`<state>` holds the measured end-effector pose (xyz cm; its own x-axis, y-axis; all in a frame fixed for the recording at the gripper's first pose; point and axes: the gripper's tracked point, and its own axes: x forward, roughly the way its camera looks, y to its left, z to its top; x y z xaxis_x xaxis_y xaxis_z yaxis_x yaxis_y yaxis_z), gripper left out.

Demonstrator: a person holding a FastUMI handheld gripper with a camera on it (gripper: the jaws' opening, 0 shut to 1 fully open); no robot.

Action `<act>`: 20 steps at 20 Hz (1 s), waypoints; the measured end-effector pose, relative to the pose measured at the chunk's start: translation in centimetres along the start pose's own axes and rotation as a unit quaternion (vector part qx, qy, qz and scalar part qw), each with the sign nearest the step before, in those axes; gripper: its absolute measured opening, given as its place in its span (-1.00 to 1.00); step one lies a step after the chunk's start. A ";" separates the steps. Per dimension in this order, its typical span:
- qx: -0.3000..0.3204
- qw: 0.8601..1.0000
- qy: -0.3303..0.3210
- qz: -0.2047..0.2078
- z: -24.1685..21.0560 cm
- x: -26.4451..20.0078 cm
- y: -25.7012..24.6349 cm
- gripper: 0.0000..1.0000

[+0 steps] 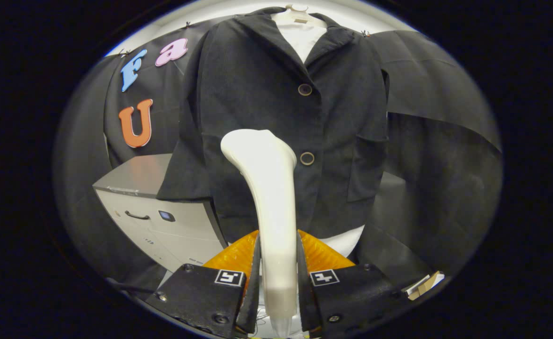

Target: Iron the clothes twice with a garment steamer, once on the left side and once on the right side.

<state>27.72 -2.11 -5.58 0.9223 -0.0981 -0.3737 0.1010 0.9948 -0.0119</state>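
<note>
Gripper clamped on smooth, curved garment steamer; beyond, dark woven jacket with round buttons.

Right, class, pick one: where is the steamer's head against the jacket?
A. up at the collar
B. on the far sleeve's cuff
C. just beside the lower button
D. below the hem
C: the tongs are shut on the steamer, whose head sits on the jacket front just beside the lower button, well below the collar.
</note>
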 end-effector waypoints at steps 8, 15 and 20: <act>-0.003 0.999 0.036 -0.007 -4.6 1.4 0.2 -0.24; -0.001 0.998 0.068 -0.011 -7.7 2.2 0.4 -0.24; 0.013 0.997 0.069 -0.008 -7.7 2.0 0.5 -0.24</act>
<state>26.75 -1.57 -13.51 0.8602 -0.1080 -0.4983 0.1272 0.9919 0.0047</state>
